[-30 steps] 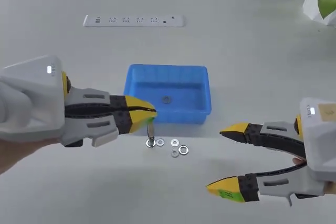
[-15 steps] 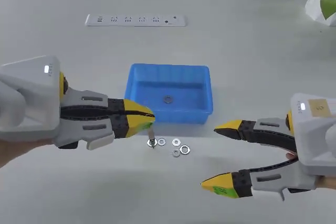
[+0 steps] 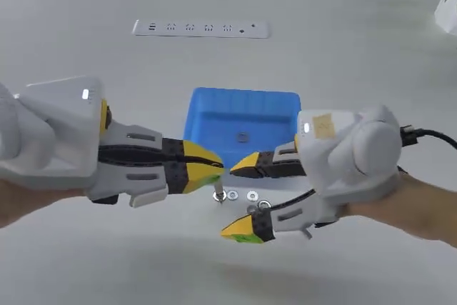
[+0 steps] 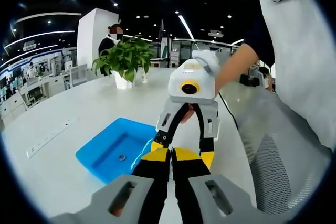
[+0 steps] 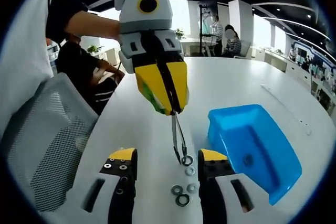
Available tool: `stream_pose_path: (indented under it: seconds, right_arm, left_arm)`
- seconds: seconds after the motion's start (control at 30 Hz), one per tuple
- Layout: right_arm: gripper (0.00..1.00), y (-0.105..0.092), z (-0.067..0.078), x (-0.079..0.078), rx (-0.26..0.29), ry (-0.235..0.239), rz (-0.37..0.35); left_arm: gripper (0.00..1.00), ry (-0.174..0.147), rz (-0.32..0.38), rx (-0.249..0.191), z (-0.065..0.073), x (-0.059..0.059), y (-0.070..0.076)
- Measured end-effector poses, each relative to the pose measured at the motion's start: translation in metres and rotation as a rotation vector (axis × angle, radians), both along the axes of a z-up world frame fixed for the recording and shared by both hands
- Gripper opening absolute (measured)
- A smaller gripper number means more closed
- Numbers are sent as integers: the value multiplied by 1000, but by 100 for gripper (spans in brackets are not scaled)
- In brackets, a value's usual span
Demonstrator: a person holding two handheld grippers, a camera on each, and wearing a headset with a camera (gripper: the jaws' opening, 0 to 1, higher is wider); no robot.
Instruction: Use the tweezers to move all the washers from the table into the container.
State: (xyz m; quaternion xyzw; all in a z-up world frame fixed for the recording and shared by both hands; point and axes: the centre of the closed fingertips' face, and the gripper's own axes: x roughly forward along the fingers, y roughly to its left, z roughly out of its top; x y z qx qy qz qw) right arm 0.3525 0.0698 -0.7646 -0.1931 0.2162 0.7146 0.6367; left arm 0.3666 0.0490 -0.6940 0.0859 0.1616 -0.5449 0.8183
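My left gripper is shut on thin metal tweezers that point down at the table. Their tips meet a washer on the table, at the left end of a small group of several loose washers. My right gripper is open, one jaw on each side of that group. In the right gripper view the tweezers hang from the left gripper between my own fingertips. The blue container stands just behind and holds one washer.
A white power strip lies at the back of the table. A potted plant stands beyond the container. A mesh chair stands beside the table. A person's arm holds the right gripper.
My right gripper has swung left from the table's right side until its open jaws straddle the washers. My left gripper and the tweezers have stayed at the washers.
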Motion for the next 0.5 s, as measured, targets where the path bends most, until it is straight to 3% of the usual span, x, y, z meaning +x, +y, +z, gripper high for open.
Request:
stream_pose_path:
  seconds: [0.27, 0.4, 0.5]
  right_arm:
    - [28, 9, -6, 12, -13, -31, 27]
    - [19, 10, -5, 11, -17, -34, 52]
    - [13, 9, -8, 7, -38, -65, 92]
  left_arm:
    - [5, 11, -4, 7, -2, -2, 2]
    - [5, 12, -9, 11, -3, -3, 1]
    - [5, 12, -13, 13, -4, -4, 0]
